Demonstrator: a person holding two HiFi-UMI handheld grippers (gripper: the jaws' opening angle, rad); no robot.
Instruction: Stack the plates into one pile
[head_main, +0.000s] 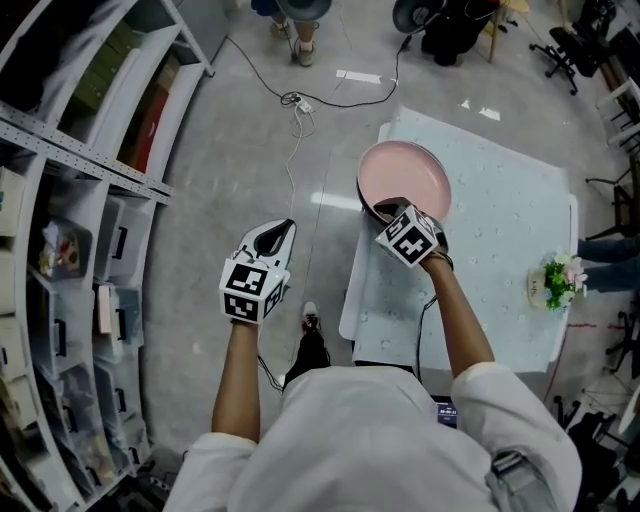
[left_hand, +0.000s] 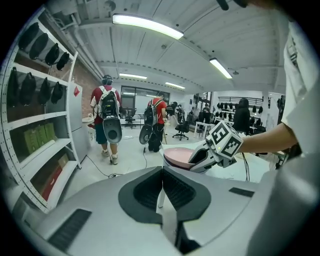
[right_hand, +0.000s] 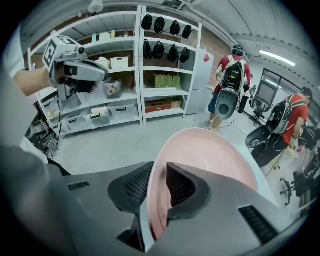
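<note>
Right tool clamped on pink plate rim.
Plate lies toward 12 o'clock of it; left tool, jaws together and empty, at 9 o'clock.

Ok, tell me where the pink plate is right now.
In the head view the pink plate is at the white table's far left corner, right of centre, its near rim between the right gripper's jaws.

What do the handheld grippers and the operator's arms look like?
Both the left gripper and right gripper are light grey shells with black ribbed pads, each carrying a white cube of black square markers. A thin dark cable hangs from each. The person wears a white short-sleeved shirt.
</note>
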